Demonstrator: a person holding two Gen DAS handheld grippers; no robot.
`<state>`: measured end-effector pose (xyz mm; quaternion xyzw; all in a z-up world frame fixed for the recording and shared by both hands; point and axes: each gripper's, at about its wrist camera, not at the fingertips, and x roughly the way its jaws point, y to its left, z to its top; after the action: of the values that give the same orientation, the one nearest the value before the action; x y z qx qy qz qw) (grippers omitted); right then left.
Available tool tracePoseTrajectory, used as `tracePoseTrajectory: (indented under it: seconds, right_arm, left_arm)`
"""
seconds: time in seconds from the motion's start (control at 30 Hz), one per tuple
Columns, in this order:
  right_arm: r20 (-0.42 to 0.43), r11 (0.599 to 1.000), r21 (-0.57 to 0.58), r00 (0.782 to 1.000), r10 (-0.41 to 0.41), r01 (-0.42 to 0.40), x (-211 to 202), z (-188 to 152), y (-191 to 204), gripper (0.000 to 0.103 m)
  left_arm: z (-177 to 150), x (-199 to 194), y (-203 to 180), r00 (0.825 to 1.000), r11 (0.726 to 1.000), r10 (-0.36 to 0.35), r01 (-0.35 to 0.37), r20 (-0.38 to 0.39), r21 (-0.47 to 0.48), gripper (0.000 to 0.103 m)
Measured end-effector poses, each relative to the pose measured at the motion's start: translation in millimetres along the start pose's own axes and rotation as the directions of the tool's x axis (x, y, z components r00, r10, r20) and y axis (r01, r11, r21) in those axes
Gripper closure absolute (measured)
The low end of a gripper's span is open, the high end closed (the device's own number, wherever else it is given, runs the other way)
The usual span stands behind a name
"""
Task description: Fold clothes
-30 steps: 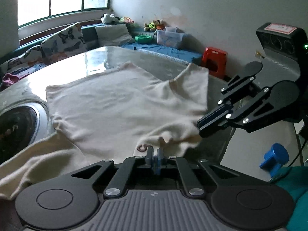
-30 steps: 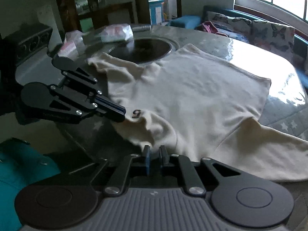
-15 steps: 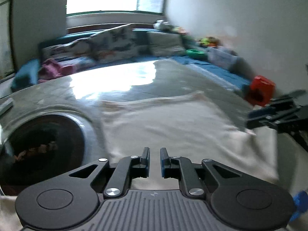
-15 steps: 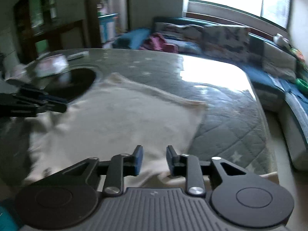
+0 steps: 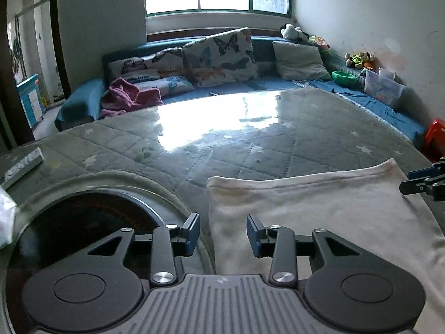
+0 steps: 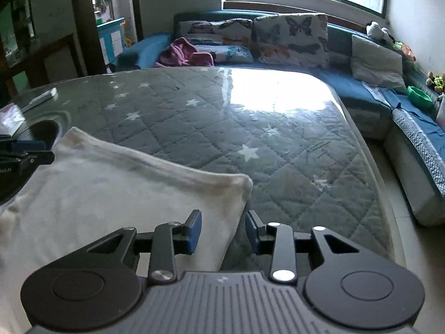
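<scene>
A cream garment [image 5: 319, 206] lies flat on the glass-topped table [image 5: 222, 139], its far edge a straight hem. My left gripper [image 5: 223, 235] stands open above the garment's left edge, nothing between its fingers. In the right wrist view the same cream garment [image 6: 111, 194] fills the lower left, and my right gripper [image 6: 223, 232] is open over its right edge near the far corner. Each gripper shows at the edge of the other's view: the right gripper [image 5: 425, 179] and the left gripper [image 6: 22, 153].
A dark round inset [image 5: 83, 222] sits in the table at the left. A flat white object [image 5: 22, 164] lies near the table's left edge. A blue sofa [image 5: 222, 83] with butterfly cushions, a pink cloth [image 5: 128, 94] and toys wraps behind. A red stool [image 5: 434, 139] stands at the right.
Both grippers were shut near the garment's near collar edge one second ago; they have let go, opened, and moved forward to the far corners. The garment now lies flat.
</scene>
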<state>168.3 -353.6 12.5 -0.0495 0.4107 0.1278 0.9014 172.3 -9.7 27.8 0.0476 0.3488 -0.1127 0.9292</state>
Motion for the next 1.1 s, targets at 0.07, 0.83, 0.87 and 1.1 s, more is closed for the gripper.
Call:
tracePoseTrajectory:
  seconds: [0.07, 0.83, 0.87, 1.1]
  right_arm:
    - [-0.006, 1.0, 0.006, 1.0, -0.003, 0.003, 6, 5, -1, 0.08]
    - [0.03, 0.957, -0.247, 0.986, 0.166, -0.154, -65, -32, 57, 0.091]
    - [0.022, 0.951, -0.265, 0.985, 0.17, -0.158, -70, -41, 63, 0.091]
    - [0.032, 0.968, -0.214, 0.989, 0.141, -0.131, -82, -73, 62, 0.091]
  left_arm:
    - [0, 6, 0, 1.0, 1.0, -0.002, 0.002, -0.008, 0.002, 0.083]
    - [-19, -54, -10, 0.999, 0.999, -0.033, 0.034, 0.04, -0.026, 0.093]
    - [-25, -61, -18, 0.998, 0.998, -0.058, 0.058, 0.039, -0.017, 0.093]
    - [-69, -89, -59, 0.987, 0.986, -0.162, 0.162, -0.005, 0.031, 0.093]
